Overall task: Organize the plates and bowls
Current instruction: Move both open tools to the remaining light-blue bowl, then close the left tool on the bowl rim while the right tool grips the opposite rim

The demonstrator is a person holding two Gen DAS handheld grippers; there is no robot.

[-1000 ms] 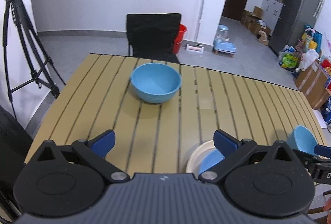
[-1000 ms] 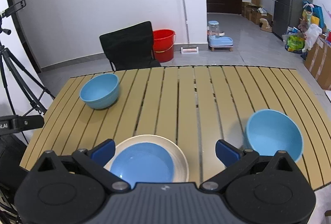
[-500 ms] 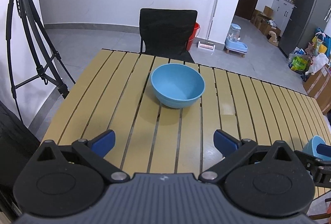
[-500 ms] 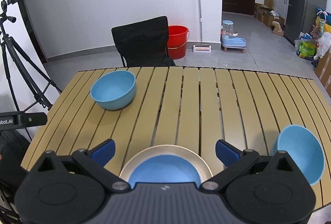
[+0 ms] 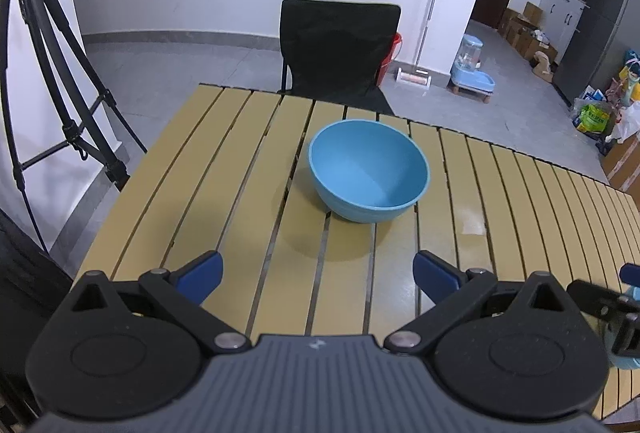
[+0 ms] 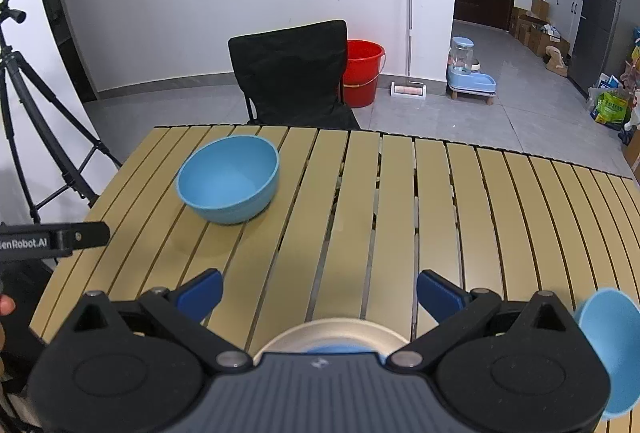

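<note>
Bowl point(image 5: 369, 171) stood upright on the slatted table point(image 5: 224, 169), ahead of the left gripper point(image 5: 316, 275) and a little right of its centre line, apart from both pads. Left jaws were wide and empty.

Judged step: left approach to the bowl. To do it well, shift slightly right so one pad goes inside the rim and the other outside the near wall, come in low, and close only once the wall is between the pads. The round wall looked smooth; a shallow pinch could slip or tip it.

Right gripper point(image 6: 320, 293) also had jaws wide, empty. A cream plate point(image 6: 332, 333) with a blue dish in it lay just under and behind its jaws, mostly hidden by the body. A second bowl point(image 6: 610, 349) sat outside its right pad, apparently tilted. The first bowl lay ahead and to the left.

Pose: both grippers pointed forward over the table, angled down. Left gripper's side point(image 6: 56, 239) showed at the right view's left edge, level with the right one.
</note>
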